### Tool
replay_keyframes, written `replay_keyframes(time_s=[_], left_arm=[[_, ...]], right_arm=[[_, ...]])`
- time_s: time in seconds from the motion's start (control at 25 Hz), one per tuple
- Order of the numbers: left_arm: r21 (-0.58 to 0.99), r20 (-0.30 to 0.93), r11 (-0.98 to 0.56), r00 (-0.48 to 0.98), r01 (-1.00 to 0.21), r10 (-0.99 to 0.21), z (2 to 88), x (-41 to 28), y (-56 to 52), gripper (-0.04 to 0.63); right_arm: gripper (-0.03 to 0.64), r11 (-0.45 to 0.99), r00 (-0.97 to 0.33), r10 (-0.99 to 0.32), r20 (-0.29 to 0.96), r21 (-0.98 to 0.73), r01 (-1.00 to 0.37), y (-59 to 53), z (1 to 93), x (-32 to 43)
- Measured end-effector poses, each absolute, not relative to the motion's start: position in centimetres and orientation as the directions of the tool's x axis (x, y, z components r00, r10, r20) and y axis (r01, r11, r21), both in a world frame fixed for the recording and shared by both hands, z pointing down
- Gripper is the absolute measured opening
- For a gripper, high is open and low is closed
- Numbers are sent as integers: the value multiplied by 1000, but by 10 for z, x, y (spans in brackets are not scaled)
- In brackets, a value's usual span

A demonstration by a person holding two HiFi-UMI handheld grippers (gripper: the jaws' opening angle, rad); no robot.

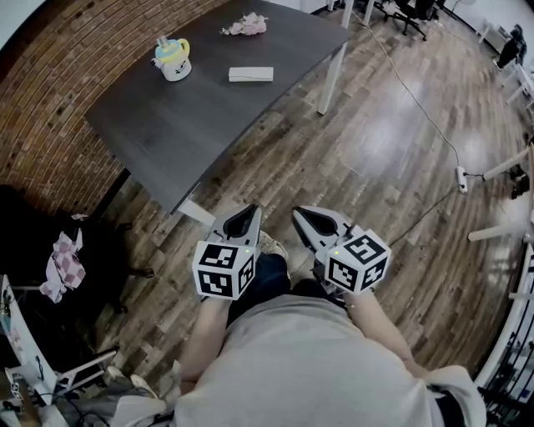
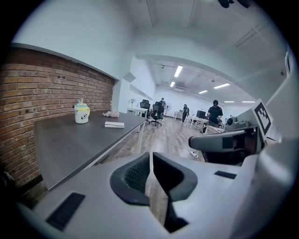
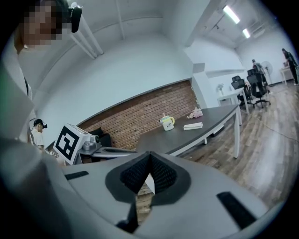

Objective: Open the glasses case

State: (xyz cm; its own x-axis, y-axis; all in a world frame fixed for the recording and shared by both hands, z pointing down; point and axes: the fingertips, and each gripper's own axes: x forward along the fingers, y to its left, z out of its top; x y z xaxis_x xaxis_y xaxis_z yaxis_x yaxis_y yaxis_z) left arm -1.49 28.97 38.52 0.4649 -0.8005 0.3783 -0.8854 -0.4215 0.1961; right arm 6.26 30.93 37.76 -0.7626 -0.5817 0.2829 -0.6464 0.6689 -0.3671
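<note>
The glasses case (image 1: 251, 74) is a flat white box lying closed on the dark table (image 1: 200, 125), far ahead of me. It also shows in the left gripper view as the glasses case (image 2: 114, 124) and in the right gripper view as the glasses case (image 3: 193, 126). Both grippers are held close to my body over the wooden floor, well short of the table. My left gripper (image 1: 244, 218) is shut with nothing in it, its pads (image 2: 140, 175) meeting at the tips. My right gripper (image 1: 304, 218) is likewise shut and empty, the pads (image 3: 161, 175) touching at the front.
A white and yellow mug (image 1: 173, 60) stands left of the case, and a pink crumpled thing (image 1: 244, 25) lies at the table's far edge. A brick wall (image 1: 50, 117) runs along the left. A cable (image 1: 417, 108) crosses the floor on the right. Office chairs and people are far back.
</note>
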Motion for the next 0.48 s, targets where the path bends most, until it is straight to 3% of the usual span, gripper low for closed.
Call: replay_keyframes(time_s=[0.48], left_arm=[[5,297,-410,393,-912,-870,345,-32,248,40]], right_arm=[[8,657,-774,-594,221,-422,-625,298,370,65]])
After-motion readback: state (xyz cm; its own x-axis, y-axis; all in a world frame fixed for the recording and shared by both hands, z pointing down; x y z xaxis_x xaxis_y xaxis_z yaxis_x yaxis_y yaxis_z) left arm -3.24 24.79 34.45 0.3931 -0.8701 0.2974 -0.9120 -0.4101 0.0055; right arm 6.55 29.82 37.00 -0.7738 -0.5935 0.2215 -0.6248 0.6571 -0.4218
